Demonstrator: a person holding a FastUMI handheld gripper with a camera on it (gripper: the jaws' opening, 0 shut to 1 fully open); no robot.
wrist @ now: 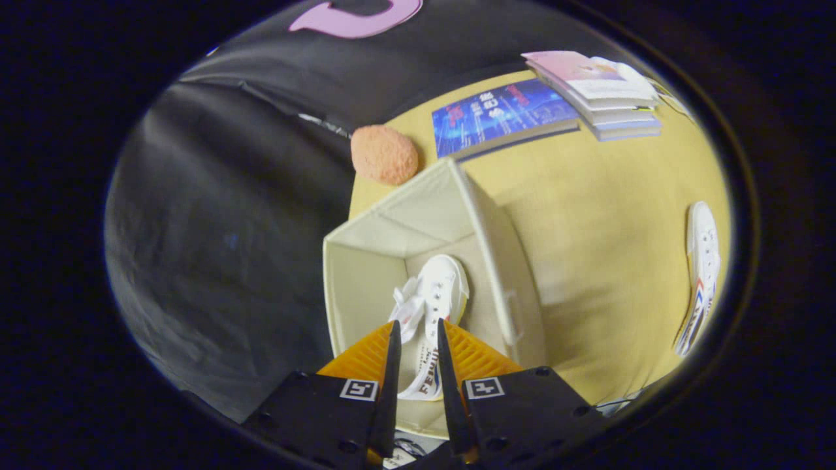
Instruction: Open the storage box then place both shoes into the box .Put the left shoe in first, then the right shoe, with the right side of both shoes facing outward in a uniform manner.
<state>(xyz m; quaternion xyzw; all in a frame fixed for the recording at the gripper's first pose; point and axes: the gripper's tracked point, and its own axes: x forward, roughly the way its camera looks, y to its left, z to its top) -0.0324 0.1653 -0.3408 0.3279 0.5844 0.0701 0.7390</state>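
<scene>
The gripper (416, 329) hangs over the open storage box (486, 235), its two fingers drawn in narrow around the heel end of a white shoe (434, 297). Both fingers appear to press on the shoe's rear collar, which shows in the slim gap between them. The shoe reaches forward from the fingertips, toe pointing away, laces up, down inside the box near the wall on the side of the right-hand finger. The box is a cream fabric cube, its lid off or folded away so the pale inside walls show, and it stands on a yellow table (607, 215). Well apart from the box, far out beyond the right-hand finger, the second white shoe (702, 274) lies on the table. Beyond the box sit a fuzzy orange ball (384, 154), a blue book (499, 117) and a small stack of books (604, 94).
</scene>
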